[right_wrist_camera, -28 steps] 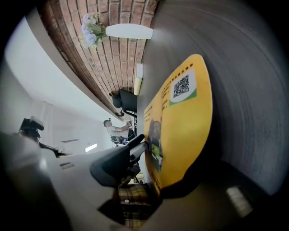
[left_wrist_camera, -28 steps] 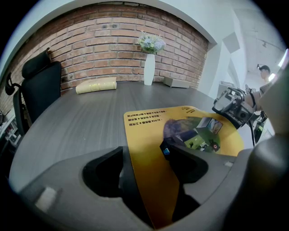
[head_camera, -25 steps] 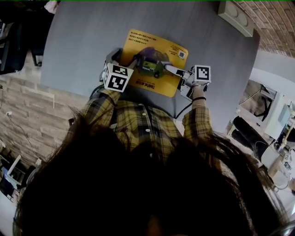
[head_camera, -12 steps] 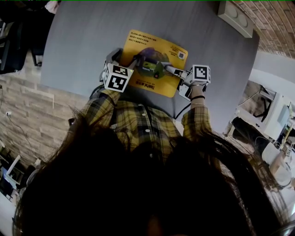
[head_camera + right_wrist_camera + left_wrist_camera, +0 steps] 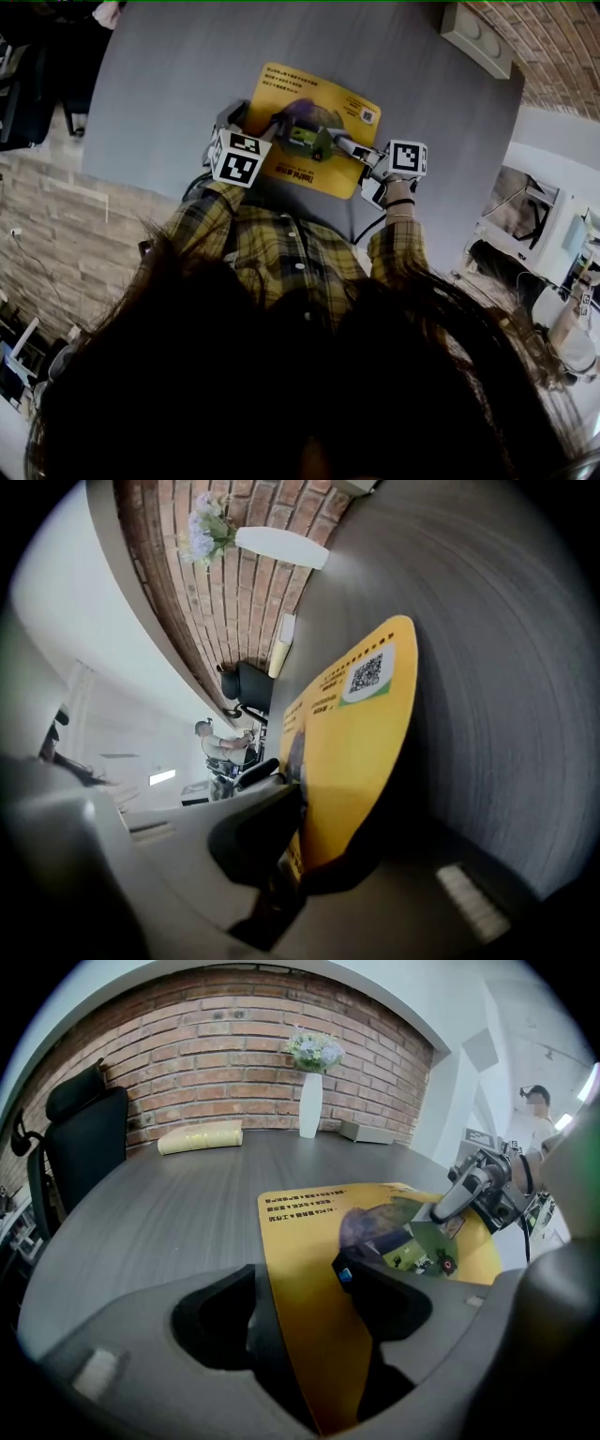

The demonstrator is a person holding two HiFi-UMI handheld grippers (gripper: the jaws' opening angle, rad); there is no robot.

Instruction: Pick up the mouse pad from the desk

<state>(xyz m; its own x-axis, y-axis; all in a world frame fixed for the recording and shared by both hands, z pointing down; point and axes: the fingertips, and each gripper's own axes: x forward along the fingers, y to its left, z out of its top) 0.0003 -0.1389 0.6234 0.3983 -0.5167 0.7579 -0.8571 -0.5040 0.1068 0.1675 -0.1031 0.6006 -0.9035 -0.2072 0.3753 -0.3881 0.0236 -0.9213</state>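
The yellow mouse pad (image 5: 300,89) sits over the near middle of the grey desk (image 5: 169,84), printed side up, with a gripper clamped on each side of its near edge. The left gripper (image 5: 275,123) has its jaws closed on the pad's left near corner – in the left gripper view the yellow sheet runs straight between the two dark pads, pinched from above and below. The right gripper (image 5: 330,141) reaches in from the right and bites the opposite side, its jaws pressed tight on the pad's edge. In the right gripper view the held part stands clear of the desk, with a dark shadow beneath it. Whether the far edge rests on the desk I cannot tell. Both grippers slope downward from plaid sleeves (image 5: 211,220). Beyond the pad, at the far side of the desk, a white vase (image 5: 310,1105) of flowers stands before a brick wall (image 5: 206,1063) – a black chair (image 5: 89,1133) is at the left.
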